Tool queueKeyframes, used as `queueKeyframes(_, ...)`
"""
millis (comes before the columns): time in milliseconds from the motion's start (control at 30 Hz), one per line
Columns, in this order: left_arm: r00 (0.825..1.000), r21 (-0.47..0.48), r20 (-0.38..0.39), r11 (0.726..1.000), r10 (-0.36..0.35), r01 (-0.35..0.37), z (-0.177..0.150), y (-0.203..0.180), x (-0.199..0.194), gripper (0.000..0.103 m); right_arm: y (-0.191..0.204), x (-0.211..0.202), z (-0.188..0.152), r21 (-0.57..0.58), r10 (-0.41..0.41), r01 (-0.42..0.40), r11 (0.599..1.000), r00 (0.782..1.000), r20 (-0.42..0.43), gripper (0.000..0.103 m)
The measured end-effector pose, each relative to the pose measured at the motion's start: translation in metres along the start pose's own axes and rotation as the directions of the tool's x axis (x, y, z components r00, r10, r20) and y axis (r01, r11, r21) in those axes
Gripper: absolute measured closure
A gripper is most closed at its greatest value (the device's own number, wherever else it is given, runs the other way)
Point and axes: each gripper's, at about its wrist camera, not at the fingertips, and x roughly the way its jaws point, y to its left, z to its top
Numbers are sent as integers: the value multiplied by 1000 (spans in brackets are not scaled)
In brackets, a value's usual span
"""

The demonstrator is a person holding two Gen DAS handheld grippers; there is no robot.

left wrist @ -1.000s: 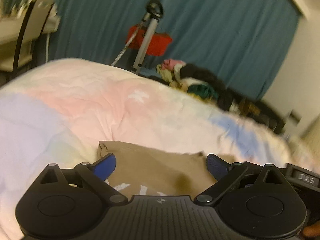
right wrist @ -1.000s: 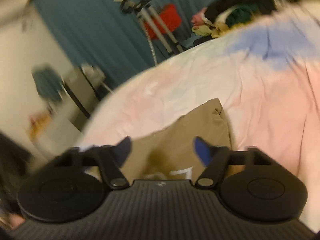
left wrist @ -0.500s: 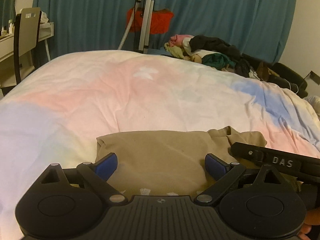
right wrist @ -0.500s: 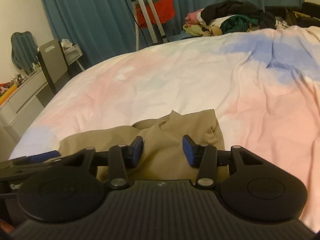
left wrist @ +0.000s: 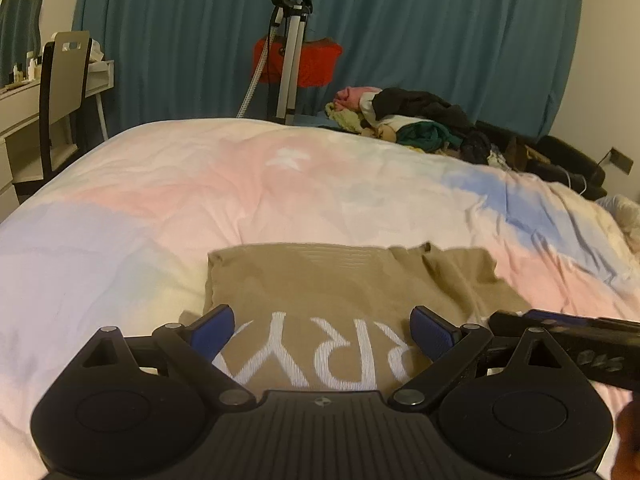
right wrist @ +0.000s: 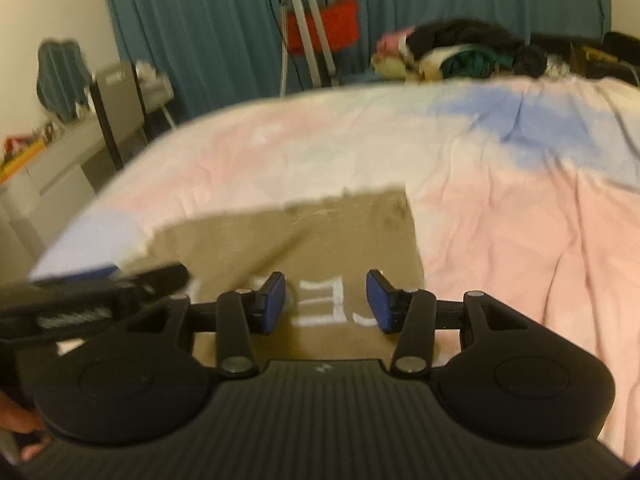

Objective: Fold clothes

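Observation:
A tan T-shirt (left wrist: pixel 340 288) with white letters lies flat on the bed, near edge toward me; it also shows in the right wrist view (right wrist: pixel 304 236). My left gripper (left wrist: pixel 322 334) is open and empty, hovering over the shirt's near left part. My right gripper (right wrist: pixel 326 300) is open and empty over the shirt's near right part, above the white letters. The right gripper's side (left wrist: pixel 560 330) shows at the right of the left wrist view, and the left gripper's side (right wrist: pixel 92 296) shows at the left of the right wrist view.
The bed has a pink, white and blue duvet (left wrist: pixel 320 184). A pile of clothes (left wrist: pixel 408 120) lies at the far edge. A tripod stand (left wrist: pixel 290 52) with a red bag stands before teal curtains. A chair and desk (left wrist: pixel 60 92) stand at the left.
Both grippers have pulled back and risen from the shirt, so its white letters show. The right gripper's jaws have opened wider. The shirt now lies flatter.

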Motion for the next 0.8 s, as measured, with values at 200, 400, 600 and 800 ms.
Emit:
queueKeyframes(200, 999, 35, 15, 999, 38, -39, -7, -14, -9, 7, -5, 15, -10, 25, 16, -15, 1000, 1000, -22, 56)
queueKeyframes(400, 995, -83, 12, 992, -96, 97, -3, -1, -63, 7, -8, 13, -11, 51, 25, -23, 998, 999, -24, 56)
queueKeyframes(600, 954, -283, -73, 923, -291, 260, -24, 12, -63, 6, -5, 11, -13, 42, 12, -11, 999, 1000, -16, 56)
queueKeyframes(800, 928, -586, -65, 767, -366, 261, -40, 46, -21, 7, -4, 11, -13, 44, 7, -6, 999, 1000, -19, 56)
